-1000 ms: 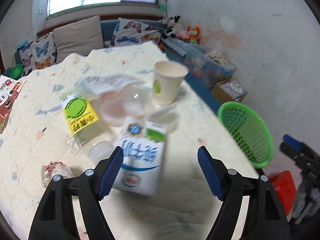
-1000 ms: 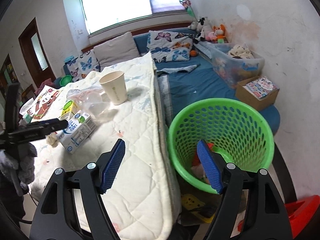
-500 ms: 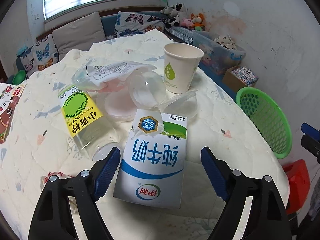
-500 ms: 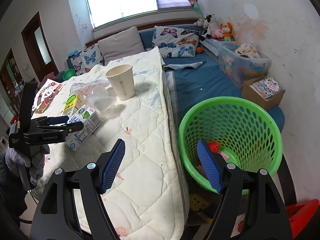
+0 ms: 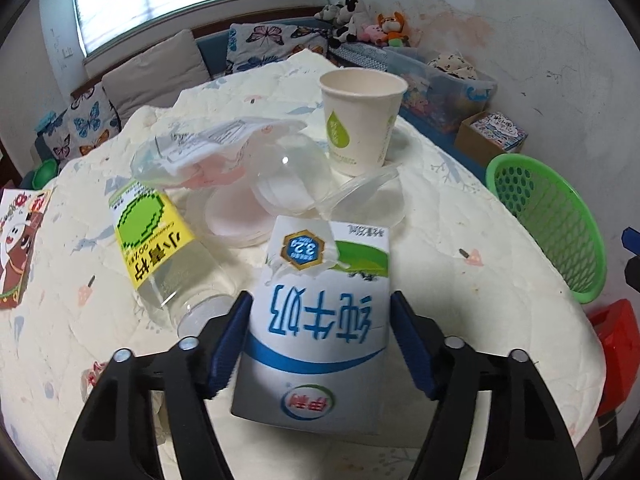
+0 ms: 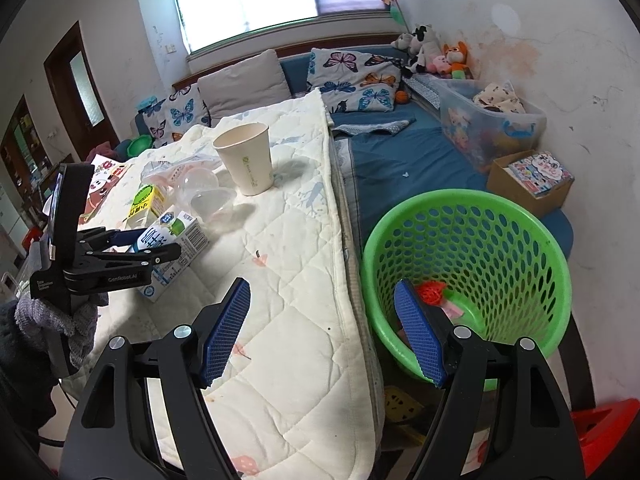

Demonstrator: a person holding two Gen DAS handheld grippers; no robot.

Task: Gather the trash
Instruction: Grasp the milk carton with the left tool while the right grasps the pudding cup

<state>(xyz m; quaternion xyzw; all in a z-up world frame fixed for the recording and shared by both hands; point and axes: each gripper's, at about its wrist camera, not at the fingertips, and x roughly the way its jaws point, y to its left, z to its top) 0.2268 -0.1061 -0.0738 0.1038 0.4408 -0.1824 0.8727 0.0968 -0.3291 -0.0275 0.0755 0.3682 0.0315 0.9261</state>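
Note:
A white and blue milk carton [image 5: 320, 320] [image 6: 172, 240] lies flat on the quilted table cover [image 6: 288, 264]. My left gripper [image 5: 322, 300] [image 6: 156, 245] straddles it, its jaws closing. The blue pads [image 5: 230, 344] stand right at the carton's two long sides, without a clear squeeze. Behind the carton lie a clear bottle with a yellow-green label [image 5: 160, 240], clear plastic lids and a bag [image 5: 288, 184], and an upright paper cup [image 5: 360, 128] [image 6: 248, 164]. My right gripper [image 6: 322, 286] hangs open and empty over the table's edge, beside the green basket [image 6: 500, 208] [image 5: 552, 216].
The basket stands on the floor to the right of the table, with red scraps [image 6: 430, 292] in its bottom. A small crumpled wrapper [image 5: 92, 376] lies at the near left. A picture book [image 5: 16, 248] lies at the table's left edge. A blue couch with cushions lies behind.
My left gripper has come down and forward over the milk carton, and its jaws have narrowed to the carton's sides. The right gripper has barely shifted.

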